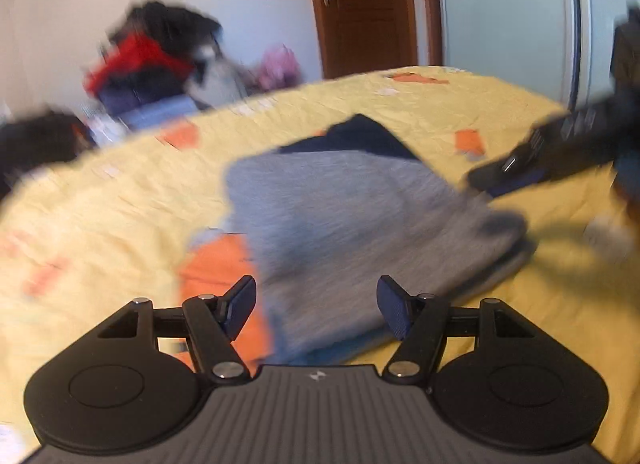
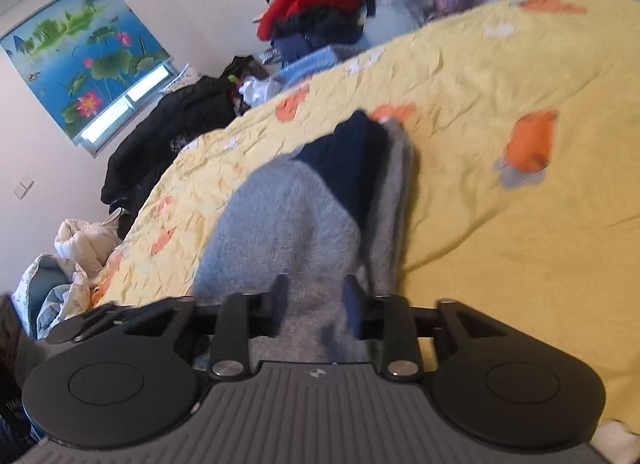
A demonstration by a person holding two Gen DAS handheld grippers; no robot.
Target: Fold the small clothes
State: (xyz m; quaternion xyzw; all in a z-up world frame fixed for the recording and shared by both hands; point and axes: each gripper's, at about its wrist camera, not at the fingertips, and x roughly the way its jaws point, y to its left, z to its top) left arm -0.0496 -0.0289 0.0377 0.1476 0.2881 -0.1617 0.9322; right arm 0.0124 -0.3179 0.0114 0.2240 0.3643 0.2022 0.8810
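**Folded grey garment on a yellow bedspread, one gripper on each side**

Centrally, a small grey garment [image 1: 352, 215] with a navy panel lay folded on a yellow bedspread [image 1: 120, 215] printed with orange shapes. No containers appeared. From the left wrist view, the left gripper [image 1: 316, 306] sat at six o'clock, its blue-padded jaws spread apart with nothing pinched, the cloth lying beyond them. At three o'clock the right gripper [image 1: 516, 173] hovered at the garment's edge, blurred. From the right wrist view, its jaws [image 2: 316, 306] stood partly parted over grey cloth, pads not visibly pressing. At twelve o'clock, a clothes pile [image 2: 320, 3] was heaped against the wall.
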